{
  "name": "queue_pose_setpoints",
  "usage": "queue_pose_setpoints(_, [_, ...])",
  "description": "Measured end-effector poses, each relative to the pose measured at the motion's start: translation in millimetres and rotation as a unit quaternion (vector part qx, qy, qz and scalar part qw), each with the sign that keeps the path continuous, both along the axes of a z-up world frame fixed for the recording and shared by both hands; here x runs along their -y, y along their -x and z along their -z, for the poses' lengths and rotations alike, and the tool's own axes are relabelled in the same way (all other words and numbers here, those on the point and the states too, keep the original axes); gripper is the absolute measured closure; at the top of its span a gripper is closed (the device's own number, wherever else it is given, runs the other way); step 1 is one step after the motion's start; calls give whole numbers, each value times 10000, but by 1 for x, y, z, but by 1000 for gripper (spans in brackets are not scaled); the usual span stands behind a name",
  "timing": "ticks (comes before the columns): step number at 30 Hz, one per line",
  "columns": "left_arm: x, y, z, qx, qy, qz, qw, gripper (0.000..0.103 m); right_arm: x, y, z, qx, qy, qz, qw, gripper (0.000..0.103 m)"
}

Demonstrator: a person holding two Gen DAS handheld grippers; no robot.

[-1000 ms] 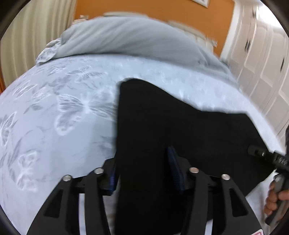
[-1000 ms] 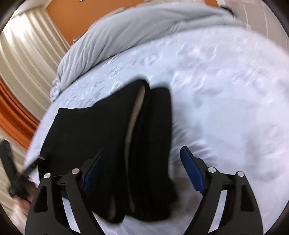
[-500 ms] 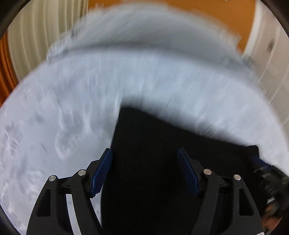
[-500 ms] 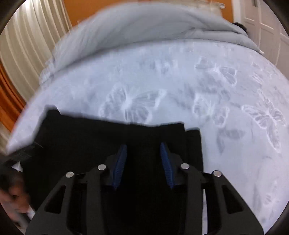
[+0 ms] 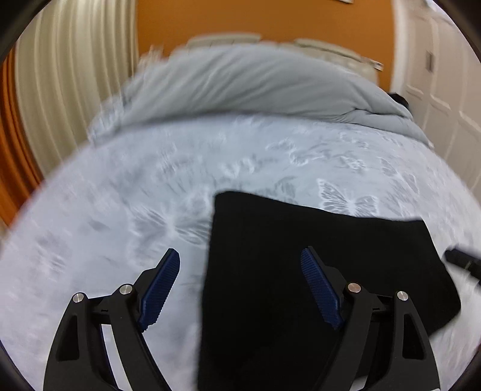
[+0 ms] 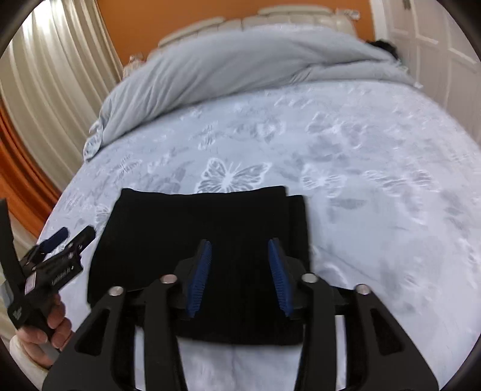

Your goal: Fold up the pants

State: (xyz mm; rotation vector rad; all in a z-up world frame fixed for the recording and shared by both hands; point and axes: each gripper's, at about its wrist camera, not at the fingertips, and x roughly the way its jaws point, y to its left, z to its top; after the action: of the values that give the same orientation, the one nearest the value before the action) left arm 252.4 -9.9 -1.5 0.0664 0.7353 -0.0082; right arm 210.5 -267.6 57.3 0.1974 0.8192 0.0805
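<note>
The black pants (image 6: 192, 240) lie folded into a flat rectangle on the butterfly-print bed sheet (image 6: 345, 168); they also show in the left wrist view (image 5: 300, 270). My left gripper (image 5: 240, 288) is open and empty, lifted over the left edge of the fold. It also shows in the right wrist view (image 6: 69, 237), left of the pants. My right gripper (image 6: 239, 273) is open and empty above the pants' near edge. Its tip shows in the left wrist view (image 5: 463, 261), by the pants' right edge.
A bunched grey duvet (image 5: 255, 84) lies across the far part of the bed, in front of a padded headboard (image 6: 255, 21). Curtains (image 6: 45, 90) hang on the left. White cupboard doors (image 5: 445, 90) stand on the right.
Both grippers have let go of the pants, opened and drawn back and up. The pants went from a loose, half-folded heap to a flat folded rectangle on the sheet.
</note>
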Motion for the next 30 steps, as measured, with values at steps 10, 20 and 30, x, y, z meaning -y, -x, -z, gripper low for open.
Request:
queue_pose_setpoints(10, [-15, 134, -42, -200, 44, 170, 9996, 19, 19, 140, -9, 201, -34, 673, 9975, 23])
queue_pose_setpoints(20, [-20, 194, 13, -405, 197, -18, 9990, 19, -13, 177, 29, 22, 412, 572, 9975, 21])
queue_pose_setpoints(30, [-17, 197, 22, -178, -60, -90, 9998, 19, -30, 182, 21, 511, 959, 548, 9926, 13])
